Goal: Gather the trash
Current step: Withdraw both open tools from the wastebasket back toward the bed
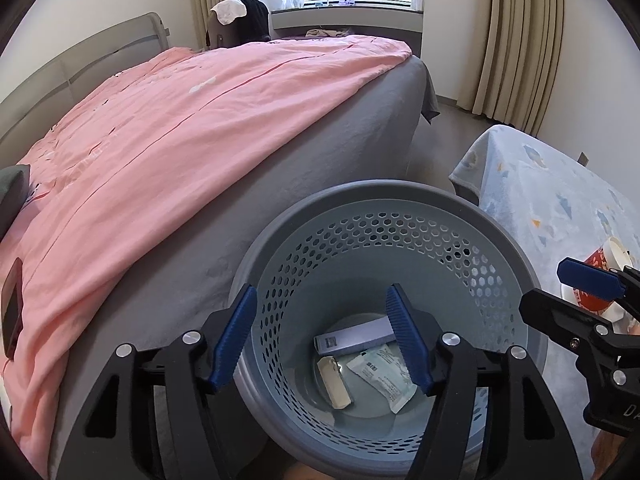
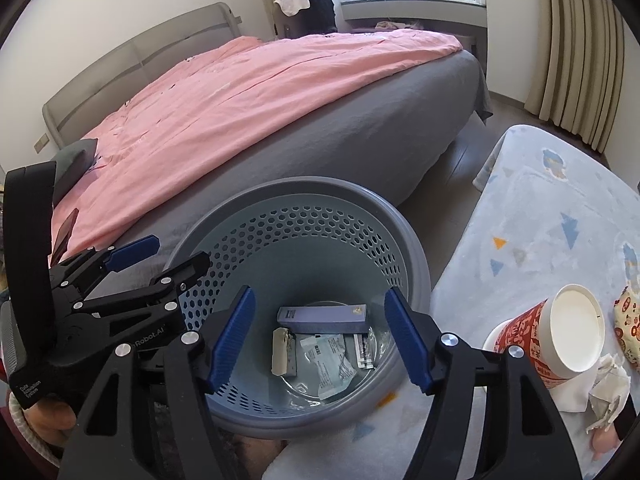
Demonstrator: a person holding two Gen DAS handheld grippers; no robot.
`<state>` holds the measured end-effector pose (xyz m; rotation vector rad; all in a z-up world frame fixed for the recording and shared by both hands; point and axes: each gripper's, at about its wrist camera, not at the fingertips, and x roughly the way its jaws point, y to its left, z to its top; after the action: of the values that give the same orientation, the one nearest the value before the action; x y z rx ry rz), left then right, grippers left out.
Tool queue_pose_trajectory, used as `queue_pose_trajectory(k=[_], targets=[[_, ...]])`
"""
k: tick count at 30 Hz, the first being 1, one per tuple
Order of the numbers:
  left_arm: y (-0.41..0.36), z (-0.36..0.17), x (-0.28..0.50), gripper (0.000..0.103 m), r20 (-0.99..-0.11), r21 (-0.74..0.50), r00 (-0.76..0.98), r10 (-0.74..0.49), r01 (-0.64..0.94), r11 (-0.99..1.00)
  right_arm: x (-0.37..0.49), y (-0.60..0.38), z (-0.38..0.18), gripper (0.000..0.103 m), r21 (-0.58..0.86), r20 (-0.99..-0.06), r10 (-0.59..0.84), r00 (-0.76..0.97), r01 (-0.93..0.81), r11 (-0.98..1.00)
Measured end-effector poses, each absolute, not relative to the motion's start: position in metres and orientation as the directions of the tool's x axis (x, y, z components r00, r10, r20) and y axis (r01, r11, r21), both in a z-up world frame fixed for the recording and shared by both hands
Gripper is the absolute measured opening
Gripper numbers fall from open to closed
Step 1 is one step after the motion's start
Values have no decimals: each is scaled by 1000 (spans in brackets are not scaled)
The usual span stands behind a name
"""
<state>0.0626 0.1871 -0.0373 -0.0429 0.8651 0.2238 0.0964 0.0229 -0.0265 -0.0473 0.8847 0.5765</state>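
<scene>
Blue-padded left gripper and right gripper hang released over bin; inside, box lies crosswise.

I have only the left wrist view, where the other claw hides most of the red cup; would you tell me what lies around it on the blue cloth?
Observer: A crumpled white tissue lies right beside the red cup, on its near side.
Operator: Thank you. Is anything else over there?
Observer: Yes, a patterned wrapper sits to the cup's right, cut off by the edge of the right wrist view.
Operator: In the basket I count three items. Is that right?
Observer: There is a fourth. A small striped packet lies on the bottom of the basket, just right of the white pouch.
</scene>
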Motion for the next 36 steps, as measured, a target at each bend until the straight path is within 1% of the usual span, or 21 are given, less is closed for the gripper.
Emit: queue_pose_trajectory(k=[4, 10, 11, 13, 19, 24, 36], targets=[[186, -36, 61, 65, -751, 61, 633, 186, -213, 975, 95, 22, -27, 67, 188, -741, 448, 500, -486, 854], [188, -35, 59, 65, -750, 42, 638, 176, -220, 975, 92, 20, -26, 68, 175, -736, 432, 522, -469, 865], [188, -34, 58, 66, -748, 40, 640, 176, -221, 974, 92, 20, -25, 71, 171, -733, 428, 529, -466, 868], [188, -32, 56, 69, -743, 37, 646, 175, -223, 974, 90, 20, -25, 72, 166, -729, 423, 537, -462, 871], [188, -27, 52, 69, -725, 36, 663, 187, -235, 971, 85, 18, -23, 73, 133, -727, 390, 565, -441, 888], [187, -25, 51, 70, -716, 41, 669, 198, -242, 969, 82, 10, -19, 80, 115, -720, 358, 595, -407, 906], [178, -19, 46, 70, -710, 23, 682, 175, -226, 974, 60, -9, -1, 86, 68, -674, 330, 661, -390, 918]])
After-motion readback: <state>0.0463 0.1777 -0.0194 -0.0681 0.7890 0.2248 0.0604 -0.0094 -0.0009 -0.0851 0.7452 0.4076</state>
